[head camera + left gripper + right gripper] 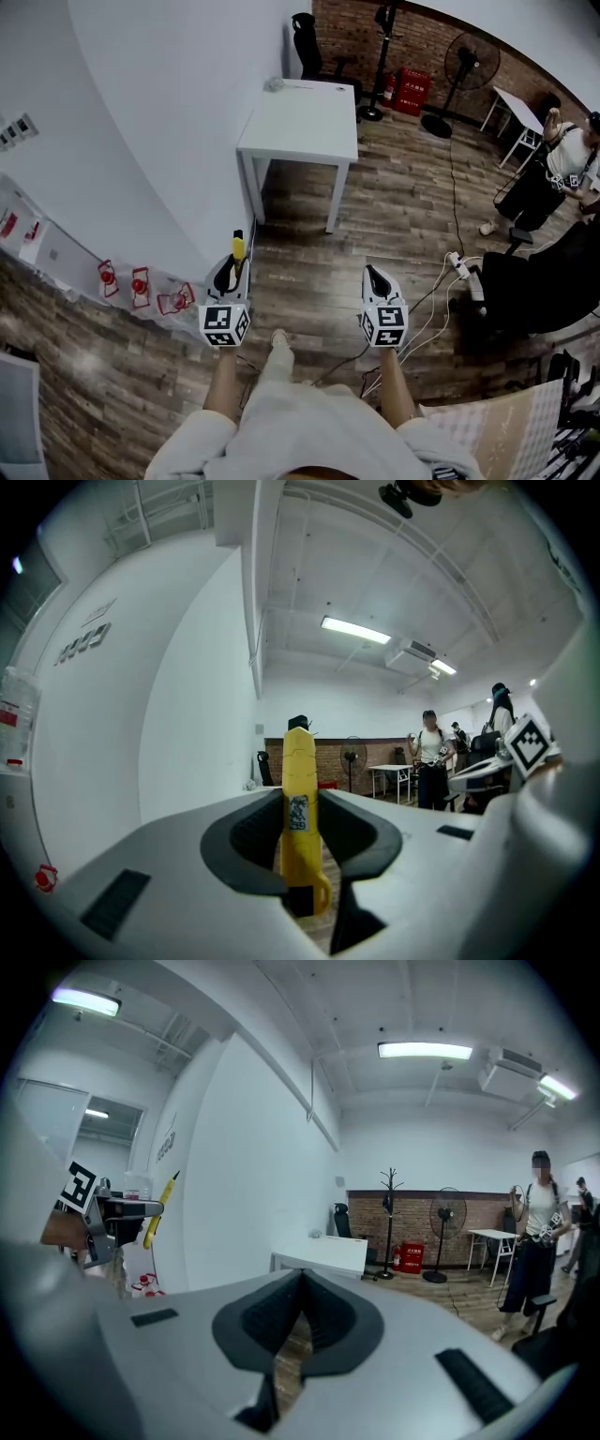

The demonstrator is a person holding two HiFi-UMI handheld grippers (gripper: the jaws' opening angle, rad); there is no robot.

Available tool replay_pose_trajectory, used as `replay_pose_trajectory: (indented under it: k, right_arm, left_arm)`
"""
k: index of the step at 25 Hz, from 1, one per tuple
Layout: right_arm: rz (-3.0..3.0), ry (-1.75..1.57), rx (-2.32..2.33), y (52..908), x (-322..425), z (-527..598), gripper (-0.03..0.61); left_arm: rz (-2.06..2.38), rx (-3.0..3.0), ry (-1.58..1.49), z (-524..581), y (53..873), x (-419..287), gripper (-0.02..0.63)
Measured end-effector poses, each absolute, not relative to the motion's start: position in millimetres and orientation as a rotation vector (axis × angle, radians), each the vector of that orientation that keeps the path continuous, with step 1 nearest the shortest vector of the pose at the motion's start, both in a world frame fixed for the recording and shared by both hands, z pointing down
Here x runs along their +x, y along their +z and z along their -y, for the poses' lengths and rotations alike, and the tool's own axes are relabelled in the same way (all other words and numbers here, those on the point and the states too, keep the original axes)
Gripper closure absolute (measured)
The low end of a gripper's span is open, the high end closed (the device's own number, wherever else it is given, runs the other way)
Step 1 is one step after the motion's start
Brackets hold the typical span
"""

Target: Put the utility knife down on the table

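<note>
A yellow utility knife (238, 247) stands upright between the jaws of my left gripper (231, 269), which is shut on it. In the left gripper view the knife (299, 803) fills the gap between the dark pads, its tip pointing away from me. My right gripper (373, 273) is held level beside the left one, jaws shut with nothing between them (300, 1283). The white table (302, 120) stands ahead against the white wall, well beyond both grippers, and shows in the right gripper view too (319, 1254). That view also shows the left gripper (117, 1209) with the knife (160, 1206).
A black office chair (309, 47) stands behind the table. A floor fan (466, 73) and red box (413, 90) are by the brick wall. A power strip with cables (459, 267) lies on the wood floor at right. A person (570, 161) stands far right. Red wire items (141, 285) sit by the left wall.
</note>
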State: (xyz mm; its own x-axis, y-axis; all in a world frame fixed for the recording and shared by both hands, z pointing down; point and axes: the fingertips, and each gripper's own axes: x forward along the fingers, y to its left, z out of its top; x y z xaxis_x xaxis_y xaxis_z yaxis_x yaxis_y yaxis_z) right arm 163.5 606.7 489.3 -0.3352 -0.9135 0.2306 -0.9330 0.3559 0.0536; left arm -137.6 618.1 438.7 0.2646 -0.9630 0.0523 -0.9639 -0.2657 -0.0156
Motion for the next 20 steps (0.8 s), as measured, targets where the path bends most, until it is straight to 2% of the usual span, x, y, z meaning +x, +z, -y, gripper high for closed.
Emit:
replay_pose_trajectory:
  k: [7, 20]
  right_arm:
    - [2.382, 0.123, 1.663, 498, 155, -536, 0.580]
    - [2.316, 0.129, 1.699, 483, 123, -343, 0.580]
  left_arm:
    - [1.864, 2.500, 0.072, -544, 451, -143, 0.502]
    - [1.757, 2.562, 0.058, -335, 441, -165, 0.502]
